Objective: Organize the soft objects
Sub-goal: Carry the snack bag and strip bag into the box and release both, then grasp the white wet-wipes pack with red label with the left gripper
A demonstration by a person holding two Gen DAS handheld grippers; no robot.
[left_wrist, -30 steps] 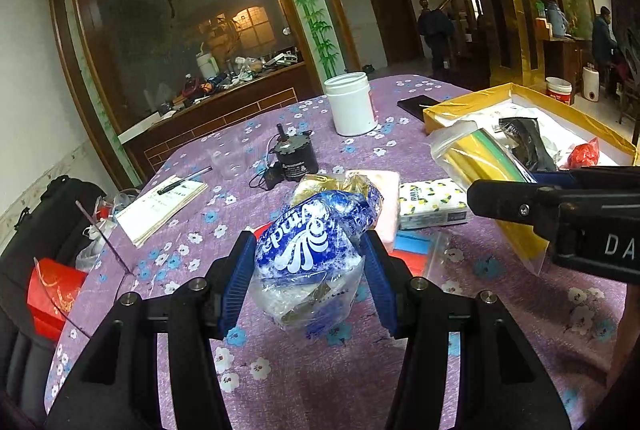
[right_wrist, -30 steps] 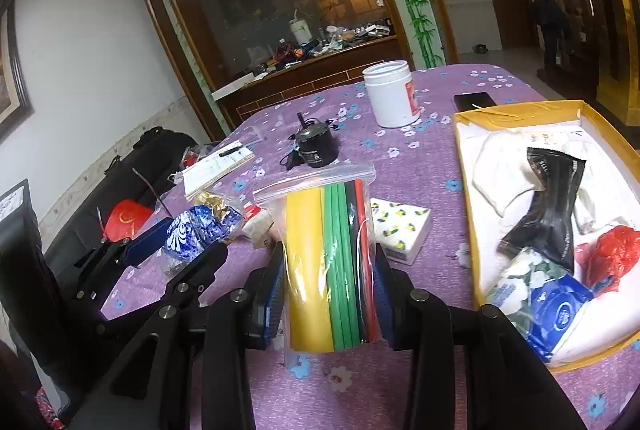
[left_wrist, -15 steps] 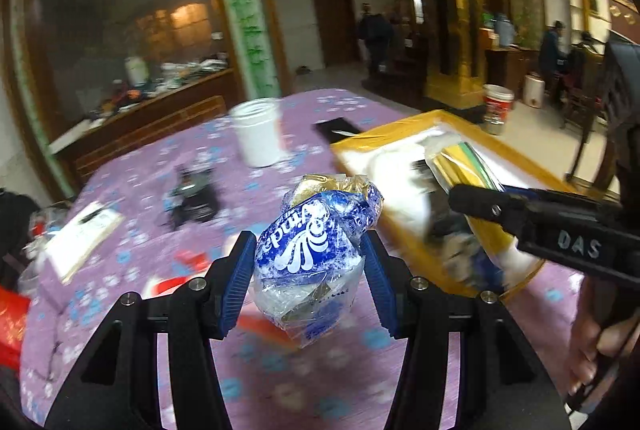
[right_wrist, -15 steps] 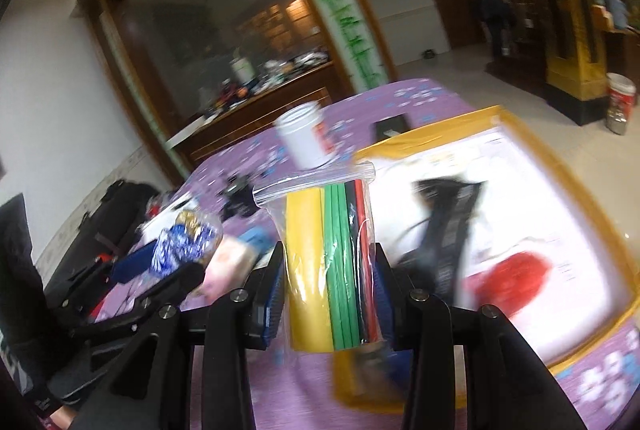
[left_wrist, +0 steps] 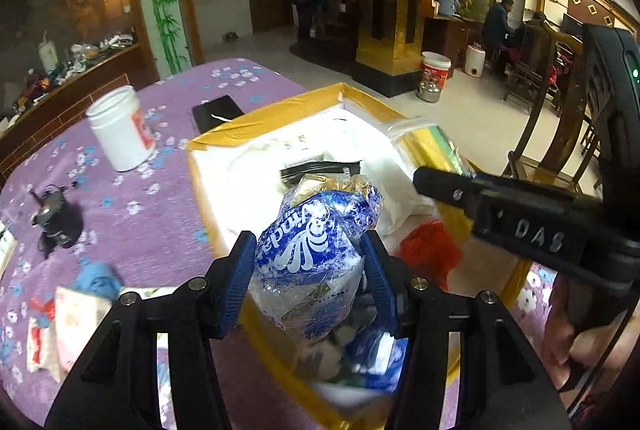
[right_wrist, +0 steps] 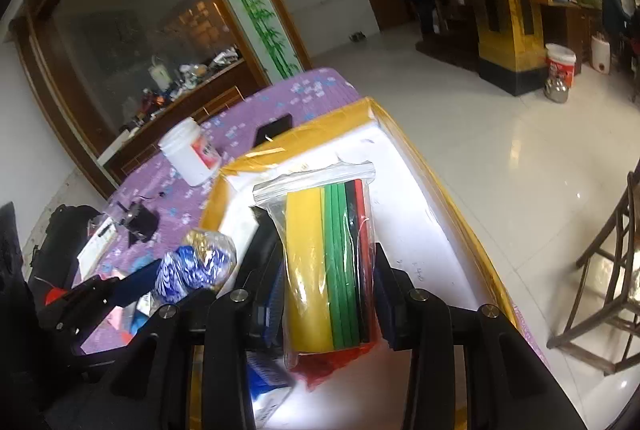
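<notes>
Hanging over the near end of the yellow-rimmed box (left_wrist: 192,165), the blue-and-white plastic packet (left_wrist: 310,254) is squeezed between the blue pads of the left gripper (left_wrist: 308,282), so that one's clamped shut on it. Gold foil shows at the packet's top, and it's held up in the air, not resting on anything.

Just to its right, the right gripper (right_wrist: 332,294) is pinching a clear zip bag of coloured sheets (right_wrist: 328,262) (yellow, green, black and red strips standing upright), also held above the box interior. From the left camera you see that gripper's black body crossing in from the right with "DAS" lettered on it, and a hand (left_wrist: 576,346) gripping its handle.

Inside the box, on white lining: a black pouch (left_wrist: 320,171), something crumpled and red (left_wrist: 430,254), and a blue-and-white pack (left_wrist: 372,350) down near the front corner, a bit blurry.

Out on the purple flowered bench (left_wrist: 132,213) there's a white jar (left_wrist: 120,129) with a red label, a dark phone (left_wrist: 216,111) just beyond the box's far corner, a small black gadget (left_wrist: 56,218) with a wire, and some pink-and-white soft things (left_wrist: 68,326) near the left edge. A wooden chair (right_wrist: 608,290) stands off to the right on the tiled floor.
</notes>
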